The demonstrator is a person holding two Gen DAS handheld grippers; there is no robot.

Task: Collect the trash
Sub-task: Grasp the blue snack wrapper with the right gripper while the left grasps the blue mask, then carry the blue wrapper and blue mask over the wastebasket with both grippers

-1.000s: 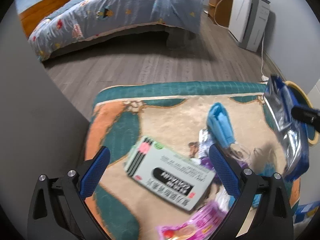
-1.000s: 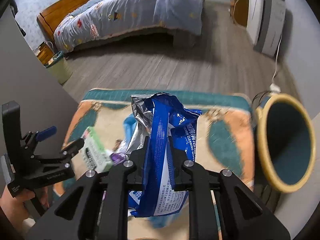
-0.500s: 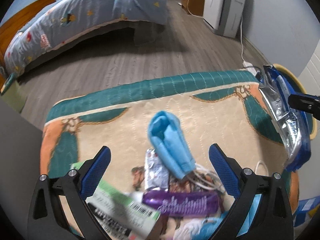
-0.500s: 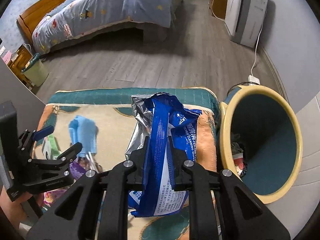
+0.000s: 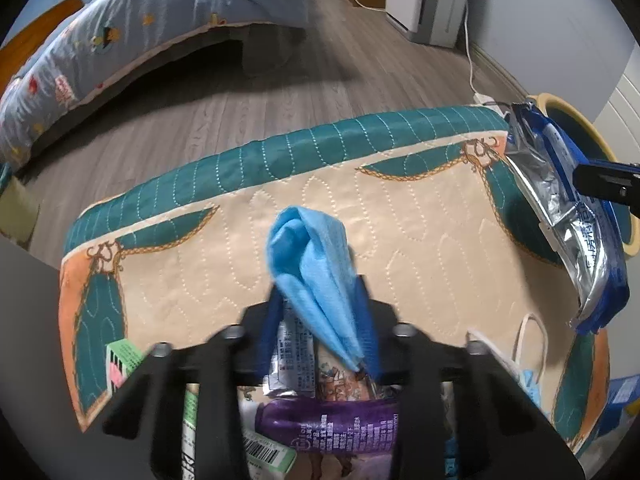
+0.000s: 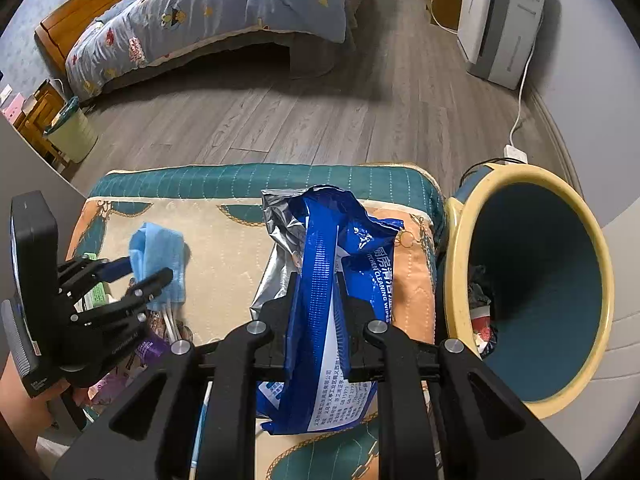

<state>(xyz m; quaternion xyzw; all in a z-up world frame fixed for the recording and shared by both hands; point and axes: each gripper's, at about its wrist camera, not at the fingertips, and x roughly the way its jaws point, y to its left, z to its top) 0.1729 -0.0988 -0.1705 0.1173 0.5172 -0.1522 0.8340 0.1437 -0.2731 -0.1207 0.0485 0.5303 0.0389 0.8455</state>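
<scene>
Only the right wrist view looks into the trash bin (image 6: 532,292). Right tongs (image 6: 318,312) clamp a blue "KITCHEN CLEANING" wipes pack (image 6: 324,280) above the table (image 6: 224,248); left tongs (image 5: 320,320) are closing around a blue face mask (image 5: 310,256).

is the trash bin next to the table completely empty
No, the right wrist view shows crumpled trash, some of it red and white, lying at the bottom of the yellow-rimmed bin.
</scene>
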